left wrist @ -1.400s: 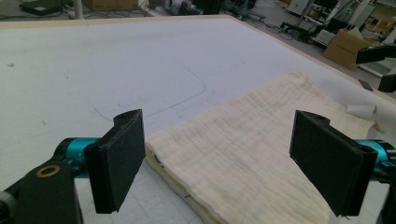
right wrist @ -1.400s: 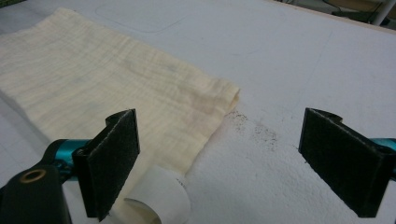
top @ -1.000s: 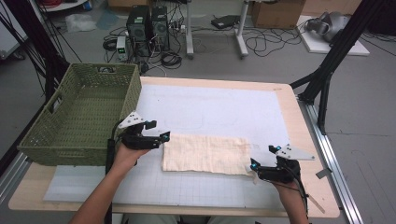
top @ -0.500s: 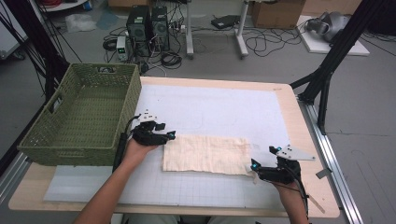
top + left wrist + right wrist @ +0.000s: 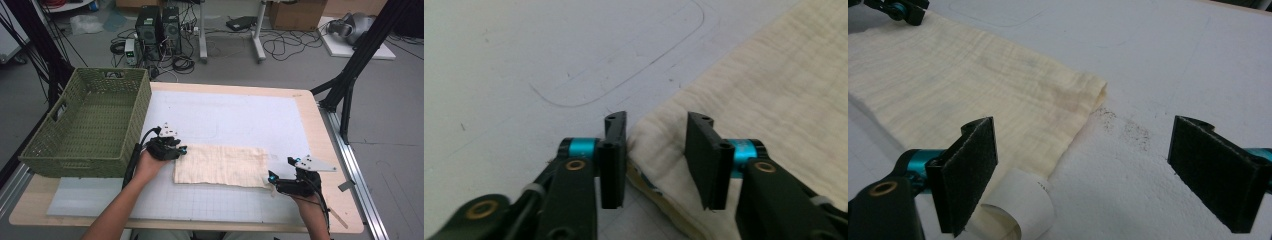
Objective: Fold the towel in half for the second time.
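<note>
The right gripper [image 5: 272, 180] rests at the near right corner of the folded cloth [image 5: 220, 165], fingers wide apart. The cloth lies flat mid-desk [image 5: 310, 107]. The left gripper [image 5: 182, 150] straddles its far left corner, fingers apart. Beyond stands the green basket [image 5: 90, 125]
</note>
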The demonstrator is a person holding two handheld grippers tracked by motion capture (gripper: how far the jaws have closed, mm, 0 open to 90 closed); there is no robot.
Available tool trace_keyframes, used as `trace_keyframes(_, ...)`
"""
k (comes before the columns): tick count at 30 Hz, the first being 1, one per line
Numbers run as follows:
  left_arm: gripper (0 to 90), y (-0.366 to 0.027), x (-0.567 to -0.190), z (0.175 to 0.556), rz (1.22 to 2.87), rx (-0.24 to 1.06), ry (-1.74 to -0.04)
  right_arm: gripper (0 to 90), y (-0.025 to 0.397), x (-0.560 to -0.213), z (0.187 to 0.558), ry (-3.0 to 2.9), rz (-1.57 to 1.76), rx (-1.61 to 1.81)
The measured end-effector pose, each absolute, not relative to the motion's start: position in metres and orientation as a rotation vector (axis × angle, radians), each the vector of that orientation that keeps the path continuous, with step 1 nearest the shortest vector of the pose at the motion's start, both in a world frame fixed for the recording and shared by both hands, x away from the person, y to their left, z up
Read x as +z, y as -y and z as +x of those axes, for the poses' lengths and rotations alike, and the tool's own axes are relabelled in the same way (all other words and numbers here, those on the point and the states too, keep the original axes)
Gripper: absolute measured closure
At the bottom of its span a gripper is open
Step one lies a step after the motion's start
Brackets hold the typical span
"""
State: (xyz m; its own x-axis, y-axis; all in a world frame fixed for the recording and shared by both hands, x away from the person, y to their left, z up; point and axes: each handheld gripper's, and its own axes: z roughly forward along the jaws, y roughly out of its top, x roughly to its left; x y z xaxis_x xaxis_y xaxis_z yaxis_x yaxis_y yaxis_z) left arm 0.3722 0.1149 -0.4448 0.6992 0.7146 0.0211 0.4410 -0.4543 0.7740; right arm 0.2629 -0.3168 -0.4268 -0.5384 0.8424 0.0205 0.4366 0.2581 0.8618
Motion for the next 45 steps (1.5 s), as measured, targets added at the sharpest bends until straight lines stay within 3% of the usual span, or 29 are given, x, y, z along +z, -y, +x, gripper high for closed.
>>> trace_keyframes(6,84.7,-0.118,-0.447,0.368,2.110,0.460,-0.848,11.8,0.311,-0.426,0.267,-2.105,1.156,1.198)
trace_keyframes(15,86.4,-0.128,-0.444,0.369,2.008,0.370,-0.869,11.8,0.307,-0.425,0.281,-2.143,1.180,1.168)
trace_keyframes(32,86.3,-0.133,-0.438,0.368,1.950,0.363,-0.868,12.2,0.291,-0.430,0.341,-2.228,1.244,1.084)
trace_keyframes(35,86.3,-0.133,-0.438,0.368,1.951,0.362,-0.871,20.4,0.291,-0.433,0.349,-2.245,1.245,1.073)
trace_keyframes(45,86.3,-0.134,-0.438,0.368,1.942,0.361,-0.874,29.8,0.294,-0.433,0.352,-2.246,1.250,1.083)
